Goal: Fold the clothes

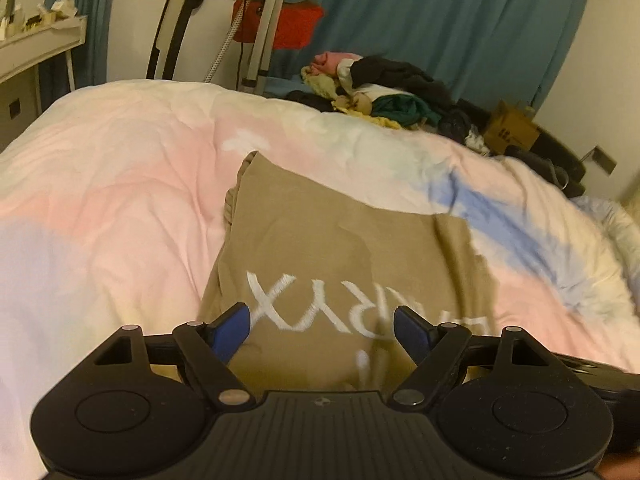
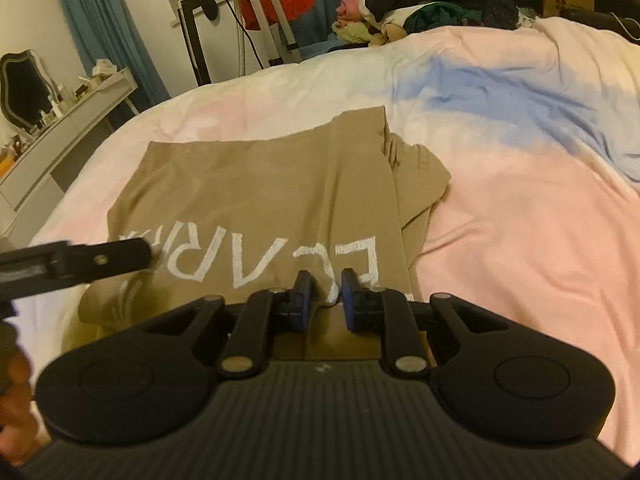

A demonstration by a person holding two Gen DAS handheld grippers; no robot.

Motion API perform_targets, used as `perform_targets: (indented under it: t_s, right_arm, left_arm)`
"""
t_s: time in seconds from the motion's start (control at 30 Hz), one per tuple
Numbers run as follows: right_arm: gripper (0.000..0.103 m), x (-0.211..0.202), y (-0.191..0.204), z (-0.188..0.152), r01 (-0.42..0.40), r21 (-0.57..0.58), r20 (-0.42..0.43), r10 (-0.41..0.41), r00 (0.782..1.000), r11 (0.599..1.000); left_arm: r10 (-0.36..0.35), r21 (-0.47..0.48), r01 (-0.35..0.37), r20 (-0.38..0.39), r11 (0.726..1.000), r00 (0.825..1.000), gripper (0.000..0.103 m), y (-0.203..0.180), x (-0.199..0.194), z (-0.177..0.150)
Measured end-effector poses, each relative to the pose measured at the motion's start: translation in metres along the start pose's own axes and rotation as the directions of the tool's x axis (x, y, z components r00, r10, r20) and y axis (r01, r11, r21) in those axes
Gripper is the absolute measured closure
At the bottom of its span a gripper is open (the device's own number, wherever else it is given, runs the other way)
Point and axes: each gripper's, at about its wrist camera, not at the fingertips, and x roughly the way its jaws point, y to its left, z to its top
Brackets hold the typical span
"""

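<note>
Left wrist view: left tongs (image 1: 322,330) gape over tan shirt (image 1: 340,248); right tongs (image 2: 323,294) narrowly parted, empty.

Left gripper (image 1: 322,330) jaws wide apart; right gripper (image 2: 326,298) jaws narrowly parted.

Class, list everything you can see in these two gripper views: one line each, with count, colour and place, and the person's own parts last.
T-shirt: one, tan with white lettering, laid partly folded on the duvet, nearest the cameras.
Duvet: one, pink, white and blue, covering the bed.
Clothes pile: one heap, mixed black, green, pink and yellow, at the far side of the bed.
Curtain: teal, behind the bed.
Cardboard box: one, brown, right of the pile.
Mirror: one, dark, on the white dresser at left.
Left gripper: black, blue fingers open over the shirt.
Right gripper: black, blue fingers nearly closed at the shirt's near edge.
</note>
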Motion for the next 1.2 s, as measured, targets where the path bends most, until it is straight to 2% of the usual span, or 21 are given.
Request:
perform_targets:
  t_s: [0.1,0.17,0.23,0.33,0.43,0.5,0.53,0.57,0.63,0.77,0.87,1.0,1.2]
  right_arm:
    - [0.085,-0.001,0.001,0.000,0.011,-0.003,0.002,-0.011,1.000,1.000]
    - [0.085,0.000,0.003,-0.001,0.016,0.000,0.001,-0.016,1.000,1.000]
    - [0.085,0.000,0.004,-0.002,0.021,0.003,0.000,-0.021,1.000,1.000]
    - [0.085,-0.001,0.007,-0.002,0.033,0.001,-0.001,-0.033,0.999,0.999]
    - [0.085,-0.002,0.008,-0.003,0.042,-0.003,0.000,-0.042,0.999,0.999]
    - [0.085,-0.001,0.009,-0.003,0.045,-0.005,-0.001,-0.045,0.999,0.999]
    - [0.085,-0.001,0.009,-0.003,0.046,-0.006,-0.001,-0.046,0.999,0.999]
    - [0.085,-0.001,0.009,-0.003,0.047,-0.007,-0.001,-0.047,0.999,0.999]
    - [0.085,-0.001,0.009,-0.003,0.050,-0.009,0.000,-0.050,0.999,0.999]
    - [0.085,-0.001,0.010,-0.003,0.058,-0.009,0.002,-0.058,0.998,0.998]
    - [0.085,-0.002,0.011,-0.004,0.062,-0.011,0.006,-0.062,0.998,0.998]
    - [0.084,-0.004,0.010,-0.003,0.064,-0.004,0.010,-0.064,0.998,0.998]
    - [0.083,-0.007,0.012,-0.004,0.077,-0.022,0.016,-0.076,0.997,0.997]
  left_arm:
    - [-0.078,-0.090,0.078,-0.001,0.993,0.997,0.021,0.011,-0.025,-0.006]
    - [-0.104,-0.129,0.102,-0.003,0.986,0.995,0.019,0.016,-0.036,-0.014]
    - [-0.150,-0.197,0.141,-0.035,0.970,0.988,0.018,0.024,-0.035,-0.020]
    - [-0.221,-0.339,0.178,-0.092,0.924,0.971,0.018,0.038,-0.012,-0.028]
    - [-0.229,-0.491,0.144,-0.117,0.859,0.966,0.021,0.057,0.021,-0.033]
    - [-0.235,-0.571,0.143,-0.089,0.808,0.968,0.024,0.070,0.036,-0.035]
    - [-0.234,-0.594,0.154,-0.060,0.790,0.970,0.027,0.075,0.039,-0.034]
    - [-0.231,-0.602,0.161,-0.039,0.782,0.972,0.032,0.077,0.040,-0.032]
    - [-0.225,-0.603,0.171,-0.014,0.779,0.974,0.036,0.078,0.038,-0.029]
    - [-0.207,-0.557,0.186,0.026,0.809,0.978,0.054,0.071,0.030,-0.029]
    - [-0.211,-0.558,0.203,0.051,0.804,0.976,0.069,0.071,0.027,-0.029]
    - [-0.222,-0.561,0.221,0.066,0.798,0.973,0.075,0.074,0.023,-0.030]
    - [-0.222,-0.564,0.221,0.069,0.796,0.973,0.076,0.074,0.023,-0.030]
